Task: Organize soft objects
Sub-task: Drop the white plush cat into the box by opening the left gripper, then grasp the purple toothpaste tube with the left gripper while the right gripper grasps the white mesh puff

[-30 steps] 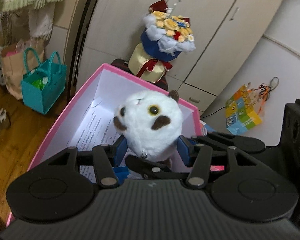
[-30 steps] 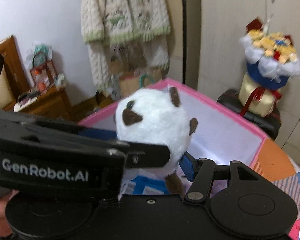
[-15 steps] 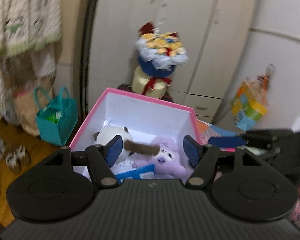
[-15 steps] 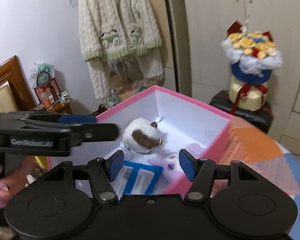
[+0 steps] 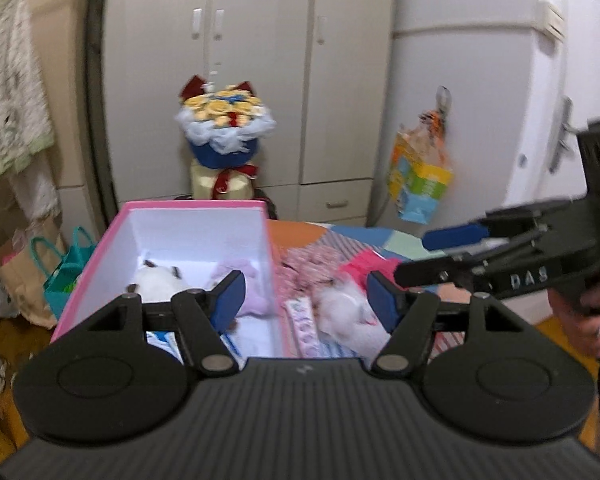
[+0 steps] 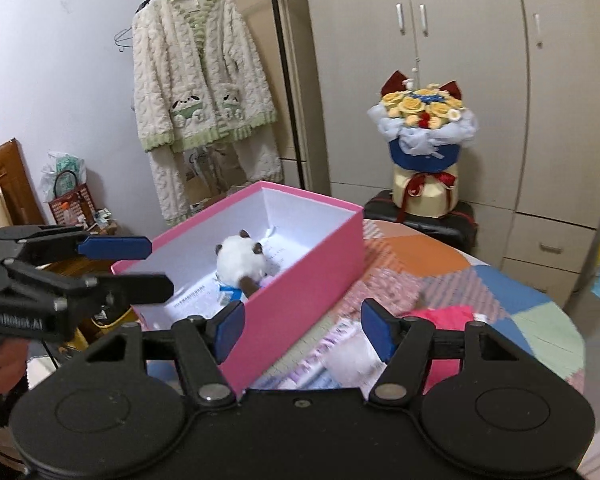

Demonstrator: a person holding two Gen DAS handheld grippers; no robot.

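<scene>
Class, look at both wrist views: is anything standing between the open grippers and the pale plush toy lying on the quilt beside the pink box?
Nothing visible blocks it. The pale plush toy lies uncovered on the quilt, just outside the pink box, framed between the left gripper's open fingers. The right gripper is also open and empty.

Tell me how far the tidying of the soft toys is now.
Done: the white plush toy and purple plush toy lie in the pink box. In hand: nothing; both tools are open. Left: a white fluffy toy and pink item on the patchwork cover.
</scene>
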